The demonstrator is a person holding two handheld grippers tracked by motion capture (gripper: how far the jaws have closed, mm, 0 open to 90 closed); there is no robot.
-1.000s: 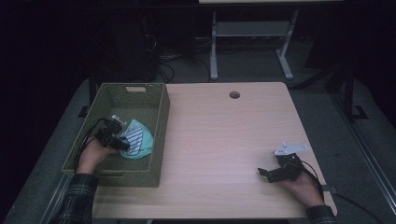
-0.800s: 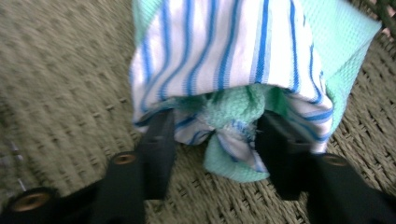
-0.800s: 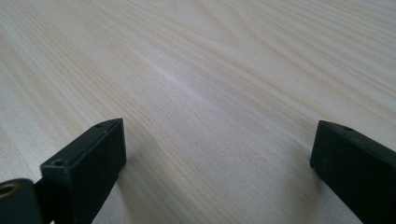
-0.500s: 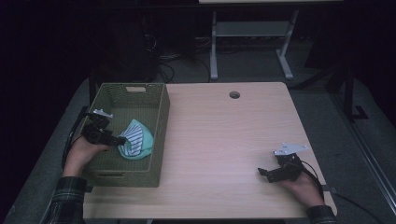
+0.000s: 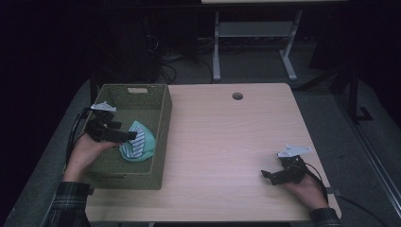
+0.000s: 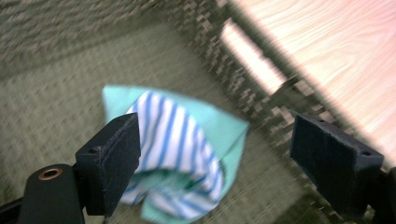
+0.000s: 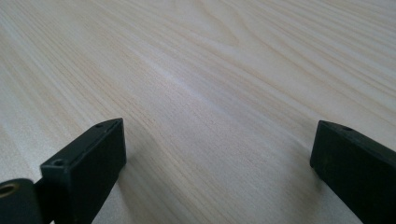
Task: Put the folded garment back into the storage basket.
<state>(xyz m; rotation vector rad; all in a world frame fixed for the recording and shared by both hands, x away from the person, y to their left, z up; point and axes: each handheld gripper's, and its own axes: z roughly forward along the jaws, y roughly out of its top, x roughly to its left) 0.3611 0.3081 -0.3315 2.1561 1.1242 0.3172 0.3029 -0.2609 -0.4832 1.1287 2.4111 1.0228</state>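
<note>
- Since a second ago, my left gripper (image 5: 131, 136) has lifted out of the low part of the basket (image 5: 163, 111) and drawn toward its left wall; its jaws have just been opening, and nothing sits between them now.
- Up close in the left gripper view, those jaws stand spread wide, with the folded cloth (image 6: 180, 154) lying loose on the woven floor below them. It is teal with a blue-and-white striped piece tucked in, and it is not pinched by either pad.
- That cloth (image 5: 138, 143) rests inside the basket toward its right wall, which I take as the drop being done: I let go so it would stay there.
- Lifting with the jaws apart keeps the pads from snagging the fabric and dragging it back out.
- My right gripper (image 5: 268, 176) lies low on the table (image 5: 227, 137) near the front right corner, well apart from the basket.
- In the right gripper view its jaws are spread too, with bare wood (image 7: 201, 84) between them and nothing held; I judge it is parked out of the way while my left does the work.
- Farther back, a round cable hole (image 5: 237, 96) sits in the tabletop near the far edge.
</note>
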